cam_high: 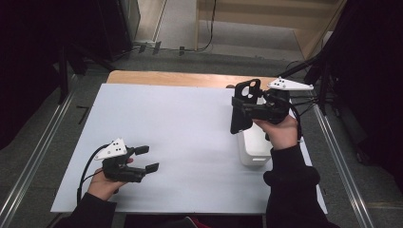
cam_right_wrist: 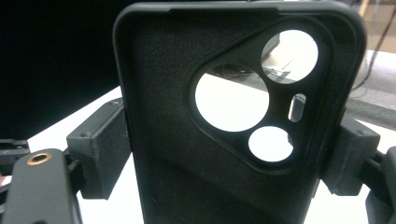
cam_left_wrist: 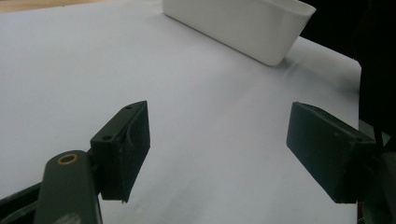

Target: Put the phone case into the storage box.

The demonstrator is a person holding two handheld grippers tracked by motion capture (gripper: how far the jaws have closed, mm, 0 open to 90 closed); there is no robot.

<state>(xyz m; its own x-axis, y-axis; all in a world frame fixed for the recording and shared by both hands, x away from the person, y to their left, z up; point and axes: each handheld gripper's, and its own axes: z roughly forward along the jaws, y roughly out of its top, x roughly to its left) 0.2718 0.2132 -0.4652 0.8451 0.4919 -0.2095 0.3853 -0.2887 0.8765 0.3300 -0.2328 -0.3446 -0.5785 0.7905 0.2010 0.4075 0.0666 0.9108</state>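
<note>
Right gripper (cam_high: pixel 244 108) holds a black phone case (cam_high: pixel 244 105) upright, lifted above the far right part of the worktop (cam_high: pixel 180 137), over the far end of a white bin (cam_high: pixel 254 148) that sits by the right edge. In the right gripper view the fingers (cam_right_wrist: pixel 100 151) pinch the phone case (cam_right_wrist: pixel 224 140) across its width, one pad on each long side, roughly at mid-height. Step in hand, as judged: carrying the case to or from the bin. To do it well, keep the squeeze steady and light, since the case looks like soft flexible material and may bow or slip out if pinched hard; keep it vertical and lower it straight so its bottom edge clears the bin rim. Case appearance: matte black, finely textured inner face toward the camera, raised lip around the edge, a rounded triangular camera island with three round cut-outs and one small slot. No phone inside. Left gripper (cam_high: pixel 142 159) hovers low near the near left corner, fingers (cam_left_wrist: pixel 123 149) spread wide, nothing between them; bin (cam_left_wrist: pixel 243 28) visible ahead of it.
</note>
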